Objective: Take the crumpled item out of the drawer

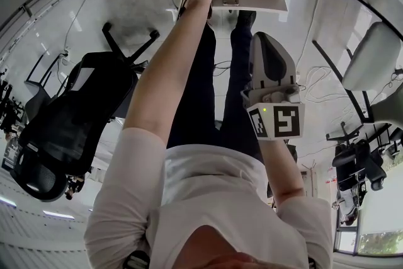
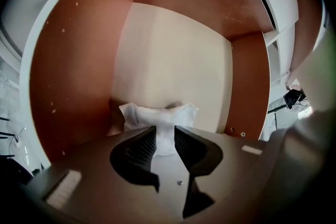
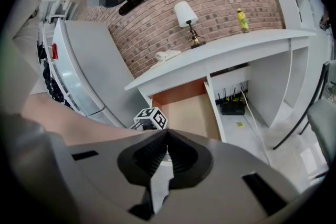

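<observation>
the crumpled paper, a white wad, lies on the pale floor of the drawer near its left wall, and the left gripper has its jaws drawn in on the wad's near end, which looks squeezed narrow between the ribbed pads while the rest bulges out beyond the tips. the step in hand seems to be the lift: i'd judge the grip is on only part of the wad, so it should keep steady pressure and rise straight up, clear of the brown walls, before it swings back over the front edge of the desk; a soft wad can slip or tear if dragged against a wall. apart from the paper, the part of the drawer that shows holds nothing else, though the corners under the gripper body are hidden. the right gripper hangs back near the person's lap, well apart from the drawer, its jaws closed together with nothing between them. on the desk top stand a lamp and a bottle toward its back edge
</observation>
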{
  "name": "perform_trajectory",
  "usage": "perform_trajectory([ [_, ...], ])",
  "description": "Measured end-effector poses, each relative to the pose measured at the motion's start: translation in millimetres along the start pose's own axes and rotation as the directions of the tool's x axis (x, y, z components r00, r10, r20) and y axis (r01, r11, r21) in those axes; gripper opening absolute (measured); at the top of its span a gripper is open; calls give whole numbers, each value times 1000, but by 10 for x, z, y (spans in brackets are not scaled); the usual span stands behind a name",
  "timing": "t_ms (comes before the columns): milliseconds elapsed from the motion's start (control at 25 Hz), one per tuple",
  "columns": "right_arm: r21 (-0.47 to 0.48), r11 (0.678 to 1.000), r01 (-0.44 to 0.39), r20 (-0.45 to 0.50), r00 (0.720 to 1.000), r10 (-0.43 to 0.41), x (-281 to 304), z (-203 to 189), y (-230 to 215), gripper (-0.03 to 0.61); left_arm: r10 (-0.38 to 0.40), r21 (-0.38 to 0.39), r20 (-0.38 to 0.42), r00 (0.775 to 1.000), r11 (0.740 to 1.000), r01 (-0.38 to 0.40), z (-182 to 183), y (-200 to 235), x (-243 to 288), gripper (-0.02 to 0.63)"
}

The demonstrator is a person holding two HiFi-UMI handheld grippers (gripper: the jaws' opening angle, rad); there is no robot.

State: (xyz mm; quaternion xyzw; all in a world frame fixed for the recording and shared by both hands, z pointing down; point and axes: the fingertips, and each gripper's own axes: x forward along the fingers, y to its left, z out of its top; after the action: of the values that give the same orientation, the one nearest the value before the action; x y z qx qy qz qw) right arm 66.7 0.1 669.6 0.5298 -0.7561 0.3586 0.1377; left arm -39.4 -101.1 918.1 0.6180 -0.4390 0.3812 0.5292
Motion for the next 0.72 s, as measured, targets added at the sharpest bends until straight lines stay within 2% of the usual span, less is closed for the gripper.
perform_trajectory([
  [160, 4, 1000, -1, 0, 1000, 1, 12, -7, 14, 8, 1, 3, 7, 1000, 1000, -1, 6, 3, -8, 41],
  [280, 6, 1000, -2, 4, 1000, 2, 15, -6, 19, 8, 6, 7, 28, 1000, 1000, -6, 35, 5, -31, 11],
  [560, 10, 1000, -7, 5, 1000, 7, 8, -38, 45, 8, 13, 14, 68, 998, 1000, -14, 79, 0, -67, 6],
  [720, 8, 1000, -11, 10, 1000, 11, -25, -44, 65, 8, 25, 29, 138, 990, 999, -29, 152, -22, -169, 6],
])
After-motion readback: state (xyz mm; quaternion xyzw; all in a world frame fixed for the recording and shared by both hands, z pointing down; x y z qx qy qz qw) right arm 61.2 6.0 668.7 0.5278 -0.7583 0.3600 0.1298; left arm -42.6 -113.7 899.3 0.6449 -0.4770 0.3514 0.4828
